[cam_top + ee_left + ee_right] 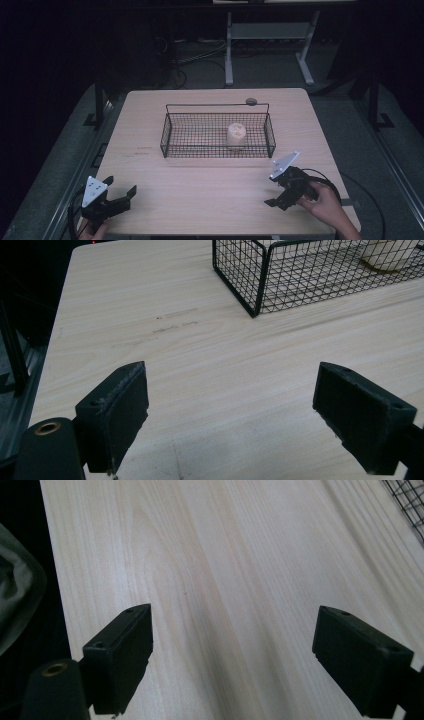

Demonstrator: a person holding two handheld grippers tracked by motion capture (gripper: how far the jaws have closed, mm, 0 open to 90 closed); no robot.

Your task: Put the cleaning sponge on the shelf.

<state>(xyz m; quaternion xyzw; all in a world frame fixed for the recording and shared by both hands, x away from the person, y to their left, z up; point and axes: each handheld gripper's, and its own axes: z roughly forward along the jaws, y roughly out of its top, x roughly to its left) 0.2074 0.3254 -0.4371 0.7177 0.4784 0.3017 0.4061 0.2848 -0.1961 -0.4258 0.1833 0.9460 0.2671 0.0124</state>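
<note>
At centre frame of the high view, the cup (236, 135) stood in the basket (170, 131), well apart from both grippers, left (120, 191) and right (274, 191), jaws spread on the bench (200, 190).

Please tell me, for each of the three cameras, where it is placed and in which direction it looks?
High view: above the person's side, looking forward and down on the table, wire basket, cream object; hands hold left gripper and right gripper.
Left gripper view: on the left gripper, jaws wide apart, facing the basket's corner.
Right gripper view: on the right gripper, jaws wide apart, facing bare tabletop.
Shared: high and left gripper views both show the basket with the cream object.
</note>
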